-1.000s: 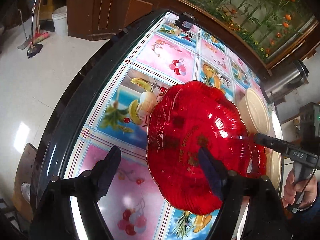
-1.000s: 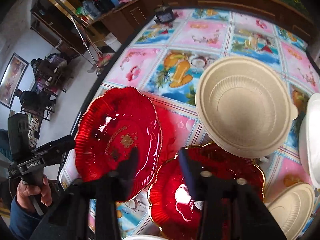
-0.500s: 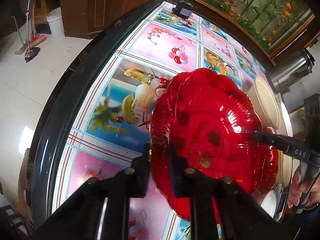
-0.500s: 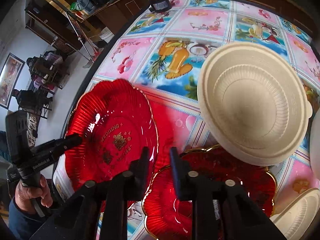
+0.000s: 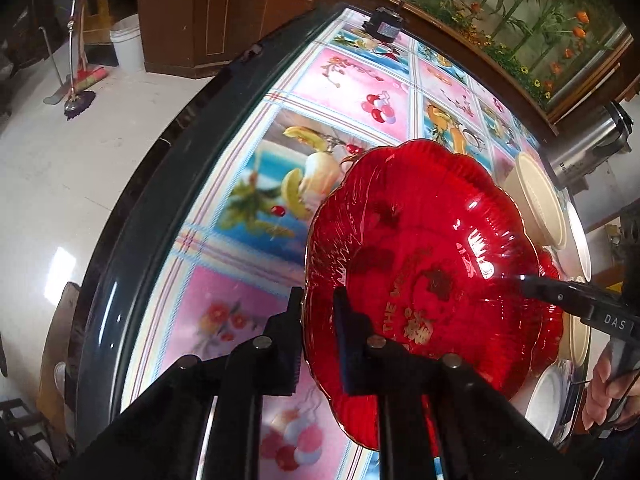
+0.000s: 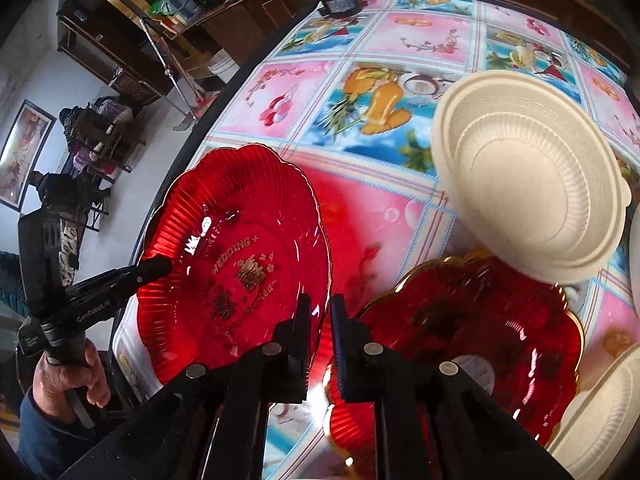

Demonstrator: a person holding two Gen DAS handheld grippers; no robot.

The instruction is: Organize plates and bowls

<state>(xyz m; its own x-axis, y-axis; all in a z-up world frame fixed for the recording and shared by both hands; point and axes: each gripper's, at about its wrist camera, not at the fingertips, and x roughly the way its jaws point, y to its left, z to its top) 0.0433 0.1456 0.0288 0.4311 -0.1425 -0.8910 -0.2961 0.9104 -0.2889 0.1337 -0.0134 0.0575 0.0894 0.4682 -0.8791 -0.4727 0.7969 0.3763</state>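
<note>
Left wrist view: left gripper (image 5: pixel 318 312) points steeply down, jaws pinching the near-left rim of the red scalloped plate (image 5: pixel 420 264). Opp. side of the same plate, right gripper (image 6: pixel 320 320) also angles steeply down, clamped on the rim facing it. So plate is held at two edges, w/ a hand (image 6: pixel 68 376) wrapped round the left tool's grip, seen low-left in right wrist view. Plate looks tilted over the fruit-print tablecloth (image 5: pixel 352 80); can't tell whether it touches the cloth. Second red plate (image 6: pixel 472 336) lies just right of the right gripper, w/ a cream ribbed bowl (image 6: pixel 532 180) overlapping its far rim. More cream dishes crowd the right edge. Dark table rim (image 5: pixel 160 168) curves close on the left; bare cloth lies beyond the plates.
</note>
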